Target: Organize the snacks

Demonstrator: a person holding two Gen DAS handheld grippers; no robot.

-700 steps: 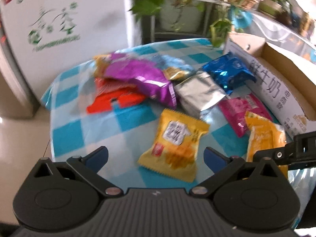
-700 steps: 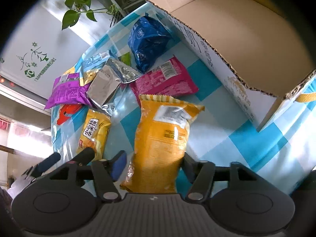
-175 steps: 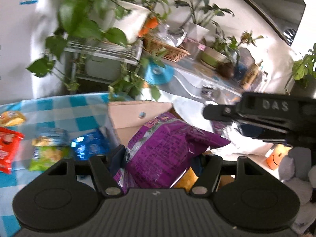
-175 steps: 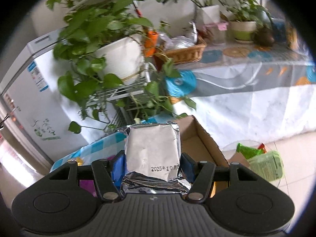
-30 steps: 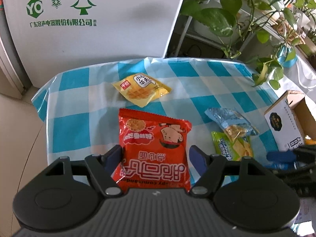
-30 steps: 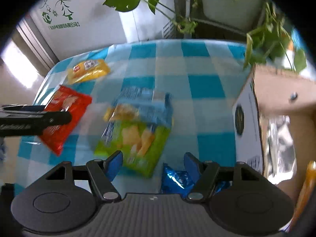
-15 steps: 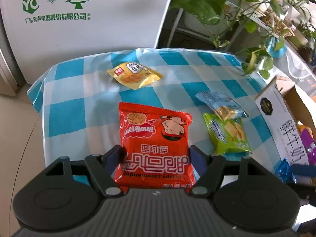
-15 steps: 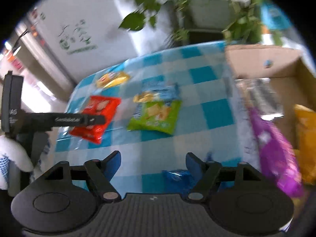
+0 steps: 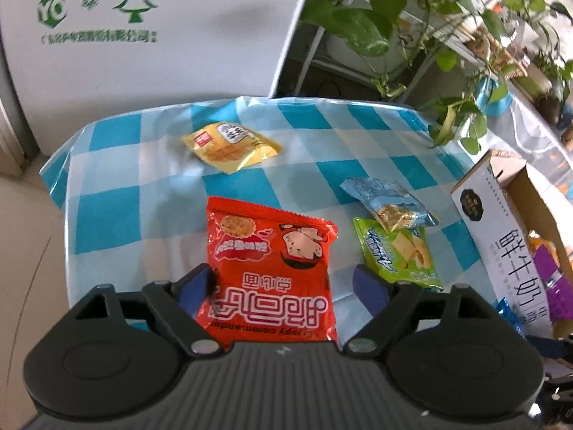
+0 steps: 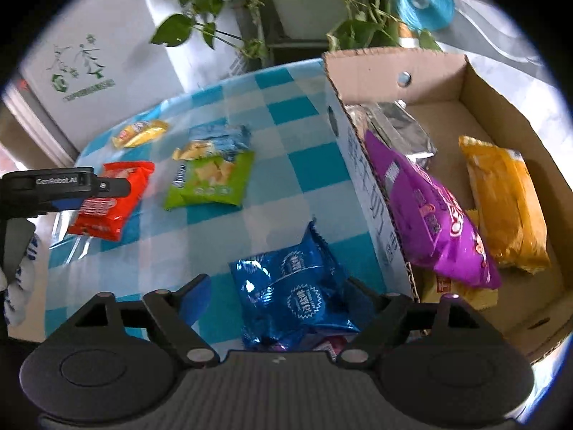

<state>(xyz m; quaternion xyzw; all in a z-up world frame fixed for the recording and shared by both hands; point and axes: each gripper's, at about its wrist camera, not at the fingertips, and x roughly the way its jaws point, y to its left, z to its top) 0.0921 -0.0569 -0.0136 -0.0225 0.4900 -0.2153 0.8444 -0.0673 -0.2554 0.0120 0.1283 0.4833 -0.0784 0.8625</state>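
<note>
R gripper (image 10: 277, 295) over blue snack bag (image 10: 292, 295), jaws opening.
Bag lies btw the jaws on checked cloth (image 10: 283, 165), beside cardboard box (image 10: 361, 179) w/ purple (image 10: 429, 215), orange (image 10: 505, 204), silver packs (image 10: 401, 129). Red pack (image 10: 114, 200) under L gripper (image 10: 104, 193).

Bare checked tablecloth (image 10: 286, 132) lies open between the green packet (image 10: 211, 179) and the box wall (image 10: 372, 197); plant stems (image 10: 358, 18) overhang the far edge.

Both wrist views look steeply down at close range, sharing the checked tablecloth (image 9: 118, 193) and red packet (image 10: 107, 200)
</note>
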